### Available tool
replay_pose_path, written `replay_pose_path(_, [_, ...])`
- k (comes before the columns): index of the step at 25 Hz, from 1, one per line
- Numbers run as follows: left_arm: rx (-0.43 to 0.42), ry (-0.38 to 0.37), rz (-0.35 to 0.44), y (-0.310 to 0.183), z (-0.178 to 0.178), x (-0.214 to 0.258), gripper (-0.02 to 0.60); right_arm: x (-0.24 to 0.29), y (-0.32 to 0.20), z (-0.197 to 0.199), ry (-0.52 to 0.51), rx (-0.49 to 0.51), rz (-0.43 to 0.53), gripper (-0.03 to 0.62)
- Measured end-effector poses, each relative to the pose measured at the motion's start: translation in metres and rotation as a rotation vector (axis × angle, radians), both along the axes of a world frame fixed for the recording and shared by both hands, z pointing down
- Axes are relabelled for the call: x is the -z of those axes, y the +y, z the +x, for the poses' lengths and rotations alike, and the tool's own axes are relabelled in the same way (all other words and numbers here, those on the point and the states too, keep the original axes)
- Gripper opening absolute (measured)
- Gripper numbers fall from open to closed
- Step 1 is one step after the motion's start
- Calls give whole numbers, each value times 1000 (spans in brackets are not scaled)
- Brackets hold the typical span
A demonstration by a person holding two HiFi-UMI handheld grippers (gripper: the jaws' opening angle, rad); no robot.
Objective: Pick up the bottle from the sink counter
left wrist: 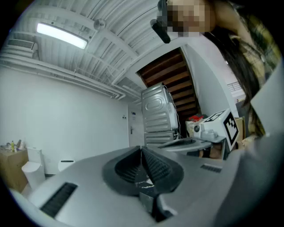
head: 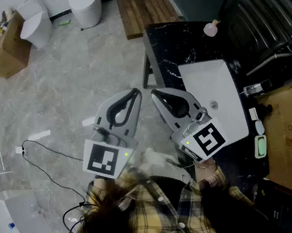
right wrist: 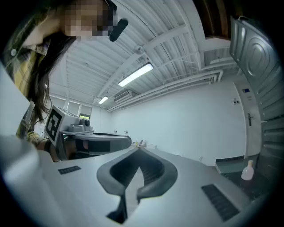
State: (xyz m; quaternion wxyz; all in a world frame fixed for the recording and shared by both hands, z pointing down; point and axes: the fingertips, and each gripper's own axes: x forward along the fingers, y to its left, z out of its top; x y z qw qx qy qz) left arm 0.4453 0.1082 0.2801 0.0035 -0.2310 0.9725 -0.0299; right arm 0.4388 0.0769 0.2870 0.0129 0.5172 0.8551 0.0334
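Overhead, a person holds two grey grippers side by side above a marbled floor (head: 74, 80), both pointing away. The left gripper (head: 135, 92) has its jaws pressed together with nothing between them. The right gripper (head: 154, 92) is likewise closed at the tips and empty. Just right of them runs a black counter (head: 165, 44) with a white sink (head: 229, 122). The bottle (head: 211, 28), small and pale pink, stands upright on the counter's far end, beyond the sink and well apart from both grippers.
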Motion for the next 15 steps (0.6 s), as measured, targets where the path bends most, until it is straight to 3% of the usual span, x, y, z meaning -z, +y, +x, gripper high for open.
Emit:
replay_pose_path(10, [17,13,-98,-20,4,-4,23,-3,-15,6,11,12,-43,17])
replay_pose_path(15, [28,37,-99,-26,6,-11,23,-11,-20,6,40,25,-58,17])
